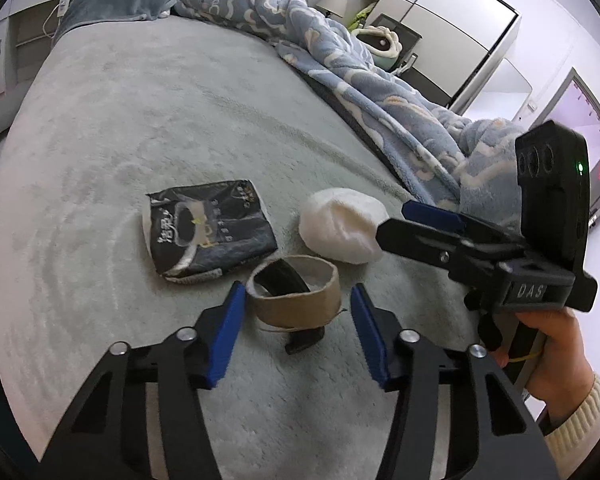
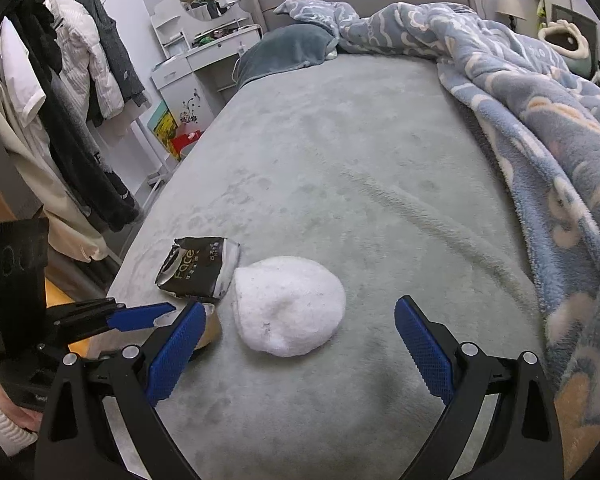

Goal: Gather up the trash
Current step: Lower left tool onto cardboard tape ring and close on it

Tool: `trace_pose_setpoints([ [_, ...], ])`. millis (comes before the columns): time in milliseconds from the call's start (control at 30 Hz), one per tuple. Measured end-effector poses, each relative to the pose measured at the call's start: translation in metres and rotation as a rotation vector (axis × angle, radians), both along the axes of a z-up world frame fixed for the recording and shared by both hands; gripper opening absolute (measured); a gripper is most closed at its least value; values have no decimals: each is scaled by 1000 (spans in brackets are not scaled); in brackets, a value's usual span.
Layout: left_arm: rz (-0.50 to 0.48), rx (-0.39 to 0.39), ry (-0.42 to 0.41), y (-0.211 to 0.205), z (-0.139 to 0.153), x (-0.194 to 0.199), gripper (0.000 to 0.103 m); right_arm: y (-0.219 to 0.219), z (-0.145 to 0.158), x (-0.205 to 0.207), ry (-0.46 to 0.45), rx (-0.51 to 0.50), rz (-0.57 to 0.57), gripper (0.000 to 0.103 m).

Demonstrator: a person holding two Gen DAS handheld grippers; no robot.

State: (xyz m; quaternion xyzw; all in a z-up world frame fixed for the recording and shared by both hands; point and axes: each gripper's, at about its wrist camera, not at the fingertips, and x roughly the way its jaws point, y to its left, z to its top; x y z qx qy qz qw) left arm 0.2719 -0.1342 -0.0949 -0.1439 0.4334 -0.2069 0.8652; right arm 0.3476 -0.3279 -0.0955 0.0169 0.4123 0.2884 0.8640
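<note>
A brown cardboard tape roll [image 1: 296, 300] lies on the grey bed cover [image 1: 180, 120], on top of a small black strip [image 1: 305, 341]. My left gripper [image 1: 296, 322] straddles the roll; a narrow gap shows at each blue pad, so it is open. A crumpled white wad [image 2: 288, 304] lies just right of the roll. Wide open, my right gripper [image 2: 300, 340] stands over the wad's near edge without touching it. Behind the roll is a black tissue packet [image 1: 208, 232]. The right wrist view also catches the packet [image 2: 198, 268], part of the roll [image 2: 212, 328] and the left gripper [image 2: 160, 314].
A blue patterned blanket [image 2: 540, 120] is heaped along the bed's right side, with a grey pillow [image 2: 288, 48] at the headboard. Hanging clothes [image 2: 60, 100] and a dressing table [image 2: 204, 40] stand left of the bed. The bed's left edge [image 2: 140, 248] runs close to the packet.
</note>
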Motion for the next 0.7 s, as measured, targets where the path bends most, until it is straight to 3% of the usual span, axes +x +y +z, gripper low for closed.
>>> trace_pose_setpoints([
  [133, 11, -23, 22, 6, -4, 3, 51, 1, 0, 2, 0, 0, -2, 96],
  [233, 3, 3, -6, 3, -1, 1, 50, 1, 0, 3, -1, -2, -6, 96],
  [533, -75, 232, -258, -28, 21, -31, 50, -3, 2, 3, -4, 3, -17, 96],
  [700, -80, 265, -320, -32, 26, -38, 50, -4, 4, 2, -6, 10, -19, 96],
])
